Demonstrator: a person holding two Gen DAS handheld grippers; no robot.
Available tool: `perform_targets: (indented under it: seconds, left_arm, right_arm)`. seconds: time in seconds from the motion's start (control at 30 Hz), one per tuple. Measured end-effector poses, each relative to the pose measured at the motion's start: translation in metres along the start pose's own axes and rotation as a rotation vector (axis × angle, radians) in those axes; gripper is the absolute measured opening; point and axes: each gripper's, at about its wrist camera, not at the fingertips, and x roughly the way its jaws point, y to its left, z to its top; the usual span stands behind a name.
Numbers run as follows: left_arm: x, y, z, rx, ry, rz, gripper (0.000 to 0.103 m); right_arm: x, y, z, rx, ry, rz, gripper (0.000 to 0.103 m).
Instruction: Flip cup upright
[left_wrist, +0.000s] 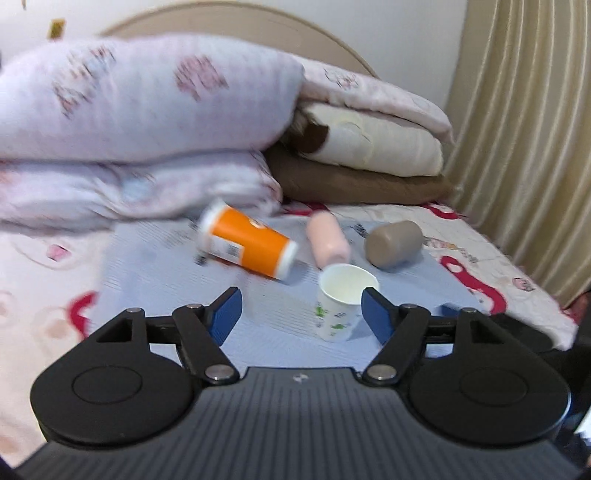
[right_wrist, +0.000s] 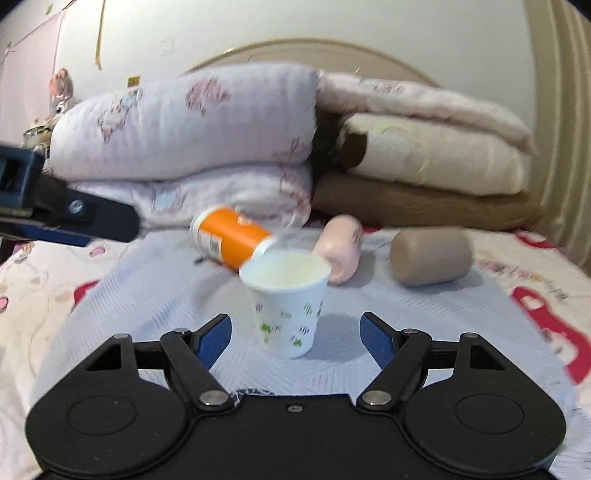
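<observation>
A white paper cup with green prints (right_wrist: 286, 301) stands upright, slightly tilted, mouth up, on a pale blue mat (right_wrist: 155, 295). My right gripper (right_wrist: 295, 334) is open with the cup between its blue pads (right_wrist: 214, 338), not touching it. In the left wrist view the same cup (left_wrist: 341, 304) stands just left of the right pad (left_wrist: 376, 314) of my open, empty left gripper (left_wrist: 301, 310). Behind lie an orange cup (left_wrist: 245, 242), a pink cup (left_wrist: 328, 240) and a brown cup (left_wrist: 393, 243), all on their sides.
Folded quilts (right_wrist: 192, 140) and blankets (right_wrist: 424, 173) are stacked behind the mat on the bed. A curtain (left_wrist: 528, 129) hangs at the right. The left gripper's body (right_wrist: 55, 210) shows at the left edge of the right wrist view.
</observation>
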Motion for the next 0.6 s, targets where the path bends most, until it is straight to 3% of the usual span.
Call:
perform_targets:
  seconds: [0.1, 0.17, 0.33, 0.4, 0.6]
  left_arm:
    - [-0.026, -0.003, 0.009, 0.02, -0.001, 0.058, 0.072]
    - [-0.036, -0.004, 0.013, 0.013, 0.016, 0.071, 0.076]
    - [-0.057, -0.003, 0.014, -0.011, 0.058, 0.093, 0.077]
    - [-0.063, -0.004, 0.014, -0.02, 0.07, 0.1, 0.077]
    - [-0.08, -0.006, 0.009, -0.007, 0.073, 0.138, 0.081]
  right_arm:
    - [-0.032, 0.003, 0.019, -0.005, -0.031, -0.023, 0.08]
    - [-0.053, 0.003, 0.031, 0.003, -0.036, -0.015, 0.08]
    - [-0.103, 0.004, 0.051, 0.014, -0.055, -0.01, 0.082]
    - [-0.117, 0.008, 0.057, 0.008, -0.049, -0.042, 0.089]
    - [-0.142, 0.012, 0.067, 0.021, -0.031, -0.057, 0.099]
